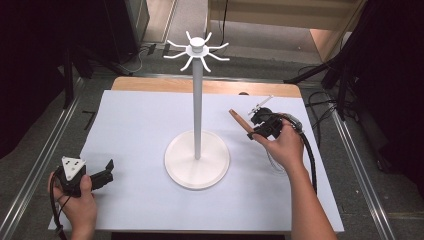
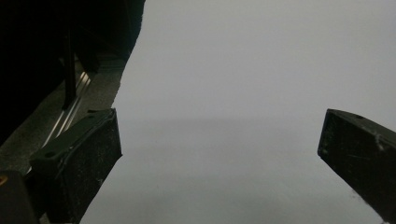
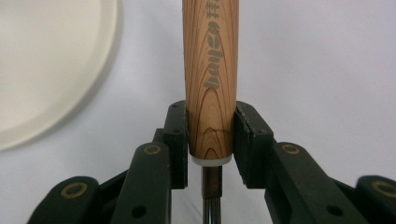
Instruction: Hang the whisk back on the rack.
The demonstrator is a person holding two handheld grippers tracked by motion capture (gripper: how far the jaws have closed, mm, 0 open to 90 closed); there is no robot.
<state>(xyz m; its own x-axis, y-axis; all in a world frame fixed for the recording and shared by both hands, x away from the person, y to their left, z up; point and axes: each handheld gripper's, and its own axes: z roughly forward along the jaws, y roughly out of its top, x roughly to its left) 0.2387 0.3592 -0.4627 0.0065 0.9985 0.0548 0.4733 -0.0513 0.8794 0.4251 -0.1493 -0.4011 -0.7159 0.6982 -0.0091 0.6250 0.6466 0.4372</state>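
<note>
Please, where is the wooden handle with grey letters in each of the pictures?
High view: the round wooden handle with grey letters is right of centre, clamped in the right gripper.
Left gripper view: not in it.
Right gripper view: centre, between the jaws.
Shared landmark: the white round stand base.

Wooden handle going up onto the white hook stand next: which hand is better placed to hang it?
Right. The right tool is already shut on the wooden handle, beside the stand. The left tool rests open at the near left corner of the table, holding nothing.
</note>
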